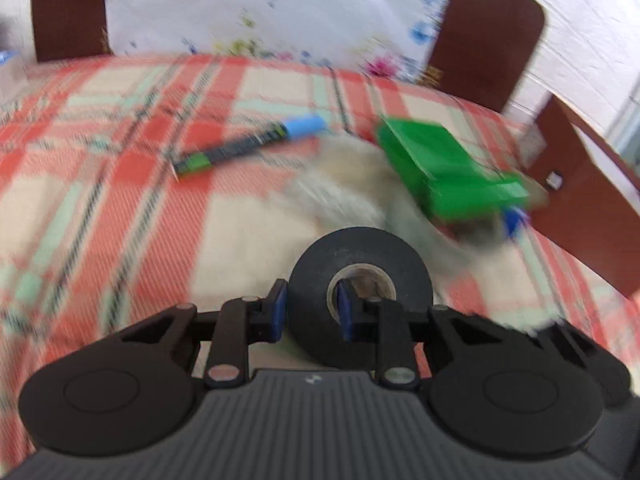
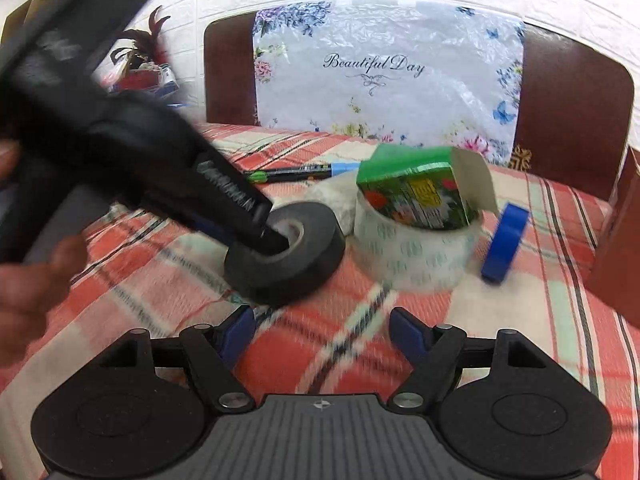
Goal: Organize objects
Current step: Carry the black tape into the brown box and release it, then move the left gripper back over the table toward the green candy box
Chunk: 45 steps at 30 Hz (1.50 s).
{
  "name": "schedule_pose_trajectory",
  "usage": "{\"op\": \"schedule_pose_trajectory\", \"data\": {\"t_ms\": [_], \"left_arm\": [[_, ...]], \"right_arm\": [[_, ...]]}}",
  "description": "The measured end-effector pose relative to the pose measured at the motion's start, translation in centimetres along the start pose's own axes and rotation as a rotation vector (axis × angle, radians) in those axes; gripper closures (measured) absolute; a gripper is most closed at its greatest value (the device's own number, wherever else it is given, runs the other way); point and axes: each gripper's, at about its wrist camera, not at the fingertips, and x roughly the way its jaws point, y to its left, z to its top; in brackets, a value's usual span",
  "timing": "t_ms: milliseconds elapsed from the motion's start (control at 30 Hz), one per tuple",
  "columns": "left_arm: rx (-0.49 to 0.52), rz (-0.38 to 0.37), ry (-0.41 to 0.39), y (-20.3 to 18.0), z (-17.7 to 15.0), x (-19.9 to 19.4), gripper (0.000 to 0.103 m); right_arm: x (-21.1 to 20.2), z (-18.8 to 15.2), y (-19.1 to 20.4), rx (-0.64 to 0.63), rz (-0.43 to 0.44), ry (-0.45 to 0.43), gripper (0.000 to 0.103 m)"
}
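A black tape roll [image 1: 360, 256] is lifted off the plaid cloth, and my left gripper [image 1: 311, 310] is shut on its wall: one finger sits inside the core, the other outside. In the right wrist view the same black tape roll [image 2: 296, 256] hangs tilted from the left gripper [image 2: 248, 236]. Beyond it a clear tape roll [image 2: 416, 256] lies flat with a green box [image 2: 416, 196] standing in its core. A blue tape roll [image 2: 504, 240] stands on edge to its right. A blue-capped marker [image 2: 296, 172] lies behind. My right gripper [image 2: 322, 320] is open over bare cloth.
The plaid bedspread [image 2: 140, 264] covers the whole surface. A brown headboard [image 2: 572, 112] with a flowered plastic sheet [image 2: 384, 72] closes the far side. A brown object [image 2: 620, 240] stands at the right edge. A person's hand [image 2: 32, 280] holds the left gripper.
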Motion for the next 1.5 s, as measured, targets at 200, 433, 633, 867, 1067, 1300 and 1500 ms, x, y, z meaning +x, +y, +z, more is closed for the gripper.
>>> {"op": "schedule_pose_trajectory", "data": {"t_ms": [200, 433, 633, 867, 1067, 1300, 1500], "left_arm": [[0.102, -0.075, 0.049, -5.1, -4.3, -1.5, 0.074], [0.176, -0.180, 0.082, -10.6, -3.1, -1.0, 0.074], [0.347, -0.244, -0.032, -20.0, 0.5, -1.7, 0.074], [0.471, -0.292, -0.157, -29.6, 5.0, -0.4, 0.073], [0.515, -0.285, -0.182, -34.7, 6.5, 3.5, 0.072], [0.492, -0.253, -0.160, -33.9, 5.8, 4.1, 0.062], [0.469, -0.322, -0.186, -28.9, 2.8, 0.0, 0.061]], "right_arm": [[-3.8, -2.5, 1.0, -0.103, -0.022, -0.003, 0.024], [-7.9, -3.7, -2.2, -0.052, -0.186, -0.080, 0.028], [-11.5, -2.3, -7.9, 0.002, -0.403, -0.239, 0.028], [-13.3, 0.5, -16.6, 0.069, -0.564, -0.341, 0.028], [-11.5, 1.0, -23.0, 0.167, -0.640, -0.303, 0.027], [-11.8, -0.5, -22.2, 0.222, -0.660, -0.356, 0.025], [-13.1, -2.7, -16.9, 0.240, -0.565, -0.381, 0.025]]}}
